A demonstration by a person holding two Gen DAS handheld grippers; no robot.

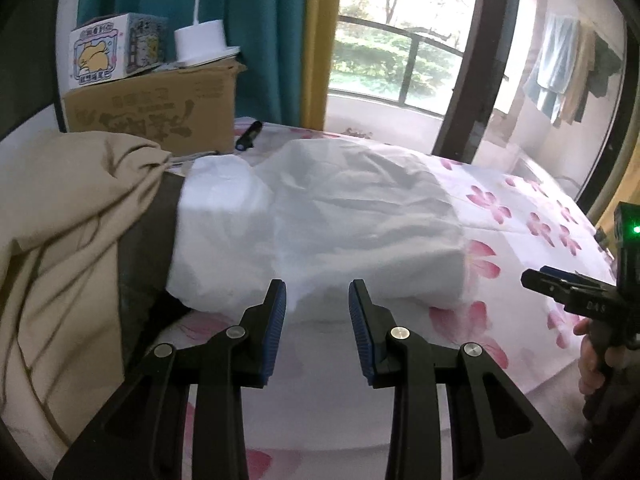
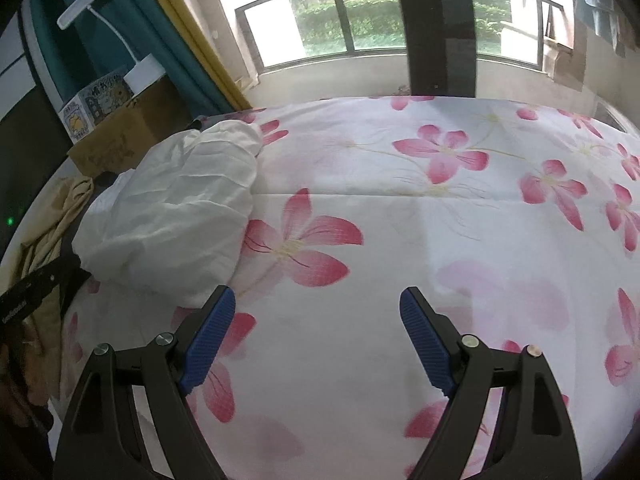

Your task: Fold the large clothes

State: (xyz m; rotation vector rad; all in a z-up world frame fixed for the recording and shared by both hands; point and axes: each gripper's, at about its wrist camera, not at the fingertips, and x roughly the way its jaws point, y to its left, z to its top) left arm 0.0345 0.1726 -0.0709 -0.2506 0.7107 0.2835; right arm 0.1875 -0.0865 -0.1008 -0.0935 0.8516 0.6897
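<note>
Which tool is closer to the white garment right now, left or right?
Left. The left tool hangs open right at the near edge of the white garment, facing it. The right tool is open over the flowered sheet, with the garment off to its left.

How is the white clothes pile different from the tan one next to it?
The white garment lies bunched on the flowered bedsheet, in front of the open left gripper; the tan garment is heaped at the side of the bed, partly out of view. White looks thin, tan thicker. Both are crumpled and unfolded.
</note>
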